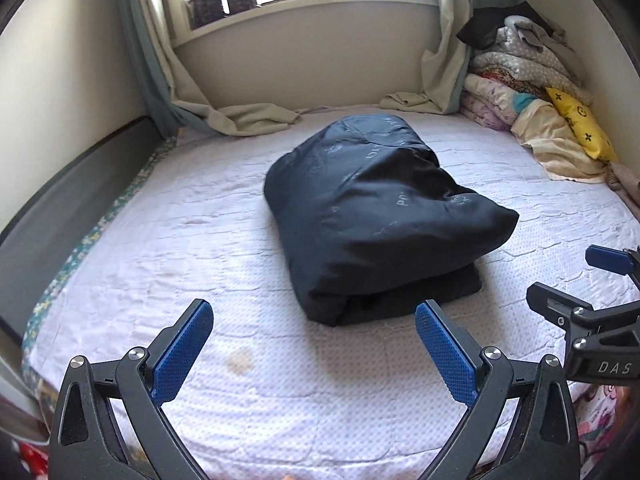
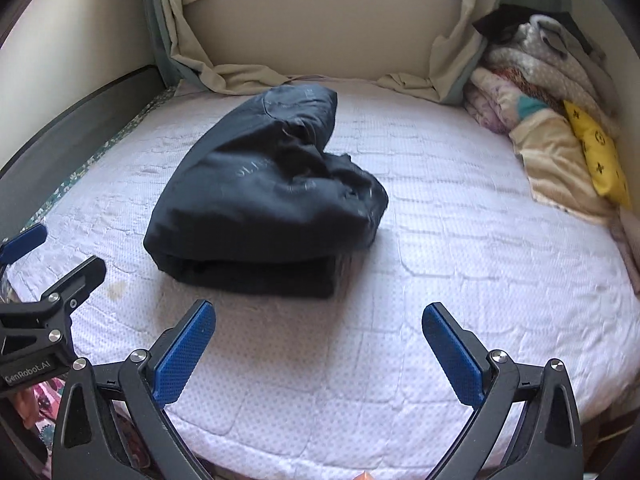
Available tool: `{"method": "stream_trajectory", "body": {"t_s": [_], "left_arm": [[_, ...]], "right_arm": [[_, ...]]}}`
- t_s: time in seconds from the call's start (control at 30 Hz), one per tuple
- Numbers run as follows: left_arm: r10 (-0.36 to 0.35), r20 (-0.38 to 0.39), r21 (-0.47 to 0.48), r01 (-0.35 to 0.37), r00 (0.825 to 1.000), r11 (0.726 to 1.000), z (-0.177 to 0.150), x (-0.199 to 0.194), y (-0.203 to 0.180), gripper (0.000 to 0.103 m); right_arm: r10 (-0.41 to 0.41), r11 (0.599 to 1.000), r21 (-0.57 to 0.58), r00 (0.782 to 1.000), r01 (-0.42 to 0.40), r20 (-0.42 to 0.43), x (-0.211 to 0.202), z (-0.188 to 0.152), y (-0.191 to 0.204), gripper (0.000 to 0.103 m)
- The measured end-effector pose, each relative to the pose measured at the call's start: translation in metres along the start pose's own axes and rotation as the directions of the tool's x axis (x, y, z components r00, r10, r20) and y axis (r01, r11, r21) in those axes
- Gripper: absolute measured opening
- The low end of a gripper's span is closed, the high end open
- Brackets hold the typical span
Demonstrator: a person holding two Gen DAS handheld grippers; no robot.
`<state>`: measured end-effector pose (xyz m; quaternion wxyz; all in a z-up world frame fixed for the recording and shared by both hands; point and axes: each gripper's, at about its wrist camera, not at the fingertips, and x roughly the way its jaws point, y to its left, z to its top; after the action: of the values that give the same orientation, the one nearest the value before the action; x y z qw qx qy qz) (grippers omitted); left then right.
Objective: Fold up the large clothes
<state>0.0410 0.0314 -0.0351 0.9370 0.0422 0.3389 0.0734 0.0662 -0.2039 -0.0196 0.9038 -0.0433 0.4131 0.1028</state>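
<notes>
A dark navy padded garment [image 1: 376, 216] lies folded into a thick bundle on the white quilted mattress [image 1: 200, 240]; it also shows in the right wrist view [image 2: 260, 200]. My left gripper [image 1: 314, 312] is open and empty, just short of the bundle's near edge. My right gripper [image 2: 318, 316] is open and empty, a little back from the bundle and to its right. Each gripper shows at the edge of the other's view: the right gripper [image 1: 568, 276] and the left gripper [image 2: 68, 252].
A pile of folded bedding [image 1: 520, 80] and a yellow pillow [image 1: 580, 128] sit at the mattress's far right. Curtains [image 1: 240, 116] trail onto the far edge under a window sill with jars [image 1: 224, 0]. A dark bed rail [image 1: 60, 208] runs along the left.
</notes>
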Motion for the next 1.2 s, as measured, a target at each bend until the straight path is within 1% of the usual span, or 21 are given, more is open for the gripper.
{"method": "stream_trajectory", "body": {"t_s": [0.13, 0.3, 0.37, 0.5, 0.63, 0.73, 0.83, 1.2], "left_arm": [[0.014, 0.006, -0.043, -0.013, 1.0, 0.999, -0.006, -0.005, 0.007, 0.102], [0.006, -0.029, -0.111, -0.009, 1.0, 0.994, -0.014, -0.003, 0.019, 0.102], [0.007, -0.031, -0.119, -0.011, 0.999, 0.993, -0.015, -0.003, 0.021, 0.102], [0.015, -0.028, -0.115, -0.018, 1.0, 0.993, -0.017, -0.004, 0.021, 0.102], [-0.004, -0.038, -0.108, 0.0, 0.999, 0.994, -0.018, -0.001, 0.017, 0.102], [-0.012, -0.041, -0.102, 0.007, 0.999, 0.995, -0.019, 0.0, 0.014, 0.102], [-0.01, -0.038, -0.091, 0.006, 0.999, 0.996, -0.019, 0.0, 0.01, 0.102], [-0.018, -0.045, -0.082, 0.014, 0.999, 0.997, -0.019, 0.002, 0.005, 0.102]], "right_arm": [[-0.006, 1.0, -0.003, 1.0, 0.006, 0.01, -0.006, -0.005, 0.003, 0.103], [-0.005, 1.0, 0.01, 1.0, 0.005, 0.016, -0.012, -0.009, 0.003, 0.103], [-0.009, 1.0, 0.014, 1.0, 0.009, 0.024, -0.014, -0.01, 0.002, 0.103], [-0.029, 0.999, 0.015, 0.999, 0.029, 0.024, -0.014, -0.014, 0.004, 0.103], [0.011, 0.999, 0.038, 1.0, -0.011, 0.002, -0.01, -0.016, 0.003, 0.103], [0.006, 0.999, 0.038, 1.0, -0.006, -0.011, -0.007, -0.016, 0.003, 0.103], [0.024, 0.999, 0.035, 0.999, -0.023, -0.023, -0.006, -0.017, 0.004, 0.103], [0.038, 0.999, 0.021, 0.999, -0.037, -0.03, -0.005, -0.018, 0.008, 0.103]]}}
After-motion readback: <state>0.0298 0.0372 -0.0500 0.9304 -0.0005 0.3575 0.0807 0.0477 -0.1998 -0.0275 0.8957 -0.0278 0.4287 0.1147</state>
